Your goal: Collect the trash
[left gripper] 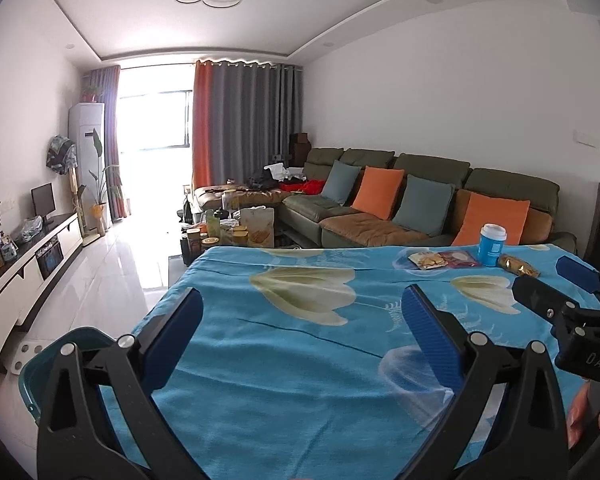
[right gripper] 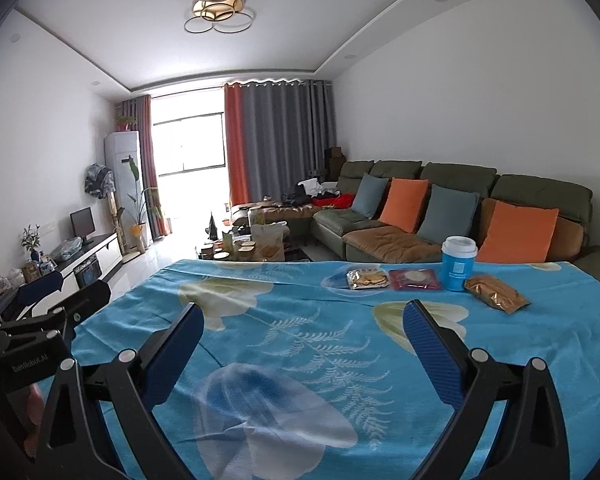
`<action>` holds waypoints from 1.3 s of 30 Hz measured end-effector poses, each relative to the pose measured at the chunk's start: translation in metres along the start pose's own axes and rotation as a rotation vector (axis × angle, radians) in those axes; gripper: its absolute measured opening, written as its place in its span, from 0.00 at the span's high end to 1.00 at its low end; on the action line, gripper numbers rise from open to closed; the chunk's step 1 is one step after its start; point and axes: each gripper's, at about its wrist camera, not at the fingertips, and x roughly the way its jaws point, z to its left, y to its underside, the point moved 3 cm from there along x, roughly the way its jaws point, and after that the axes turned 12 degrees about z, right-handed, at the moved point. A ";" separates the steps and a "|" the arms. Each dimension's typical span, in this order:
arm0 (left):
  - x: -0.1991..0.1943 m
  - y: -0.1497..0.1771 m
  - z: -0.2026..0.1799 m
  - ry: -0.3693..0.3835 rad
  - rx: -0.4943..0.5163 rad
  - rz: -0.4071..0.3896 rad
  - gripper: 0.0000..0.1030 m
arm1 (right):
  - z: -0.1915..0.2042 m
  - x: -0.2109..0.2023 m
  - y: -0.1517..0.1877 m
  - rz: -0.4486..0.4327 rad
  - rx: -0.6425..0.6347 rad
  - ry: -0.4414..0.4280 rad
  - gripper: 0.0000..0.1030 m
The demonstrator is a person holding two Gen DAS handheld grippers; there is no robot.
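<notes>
Four pieces of trash sit in a row on the far side of your table, on its blue flowered cloth (right gripper: 300, 320): a blue paper cup (right gripper: 458, 264) with a white lid stands upright, and it anchors the group. Touching the cup's left side lies a flat red packet (right gripper: 414, 279), and just left of that a clear bag of biscuits (right gripper: 367, 279). Just right of the cup, slightly nearer you, lies a gold foil wrapper (right gripper: 496, 293). Your right gripper (right gripper: 302, 334) hovers over the cloth well short of the cup, its blue-padded fingers spread wide and holding nothing. Your left gripper (left gripper: 302, 318) hangs further left of the cup, its fingers likewise spread and empty. A teal bin (left gripper: 60, 356) shows below the table's left edge, well apart from the cup. Behind the cup runs a green sofa (right gripper: 456, 184) with orange and grey cushions.
</notes>
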 end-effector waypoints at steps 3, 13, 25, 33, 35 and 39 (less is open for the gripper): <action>-0.001 0.001 -0.003 -0.001 0.004 -0.006 0.05 | -0.002 -0.003 0.000 -0.010 0.002 0.011 0.07; -0.002 0.000 -0.002 -0.015 -0.008 -0.021 0.05 | -0.002 -0.007 -0.002 -0.025 -0.001 0.025 0.07; -0.002 -0.004 0.003 -0.037 -0.023 -0.039 0.05 | 0.001 -0.011 -0.003 -0.032 -0.006 0.037 0.07; -0.002 -0.005 0.006 -0.041 -0.031 -0.041 0.05 | 0.002 -0.013 -0.003 -0.036 -0.007 0.042 0.07; -0.002 -0.005 0.006 -0.043 -0.032 -0.040 0.05 | 0.002 -0.013 -0.003 -0.036 -0.006 0.041 0.07; -0.001 -0.007 0.006 -0.047 -0.032 -0.042 0.05 | 0.002 -0.013 -0.003 -0.035 -0.005 0.040 0.07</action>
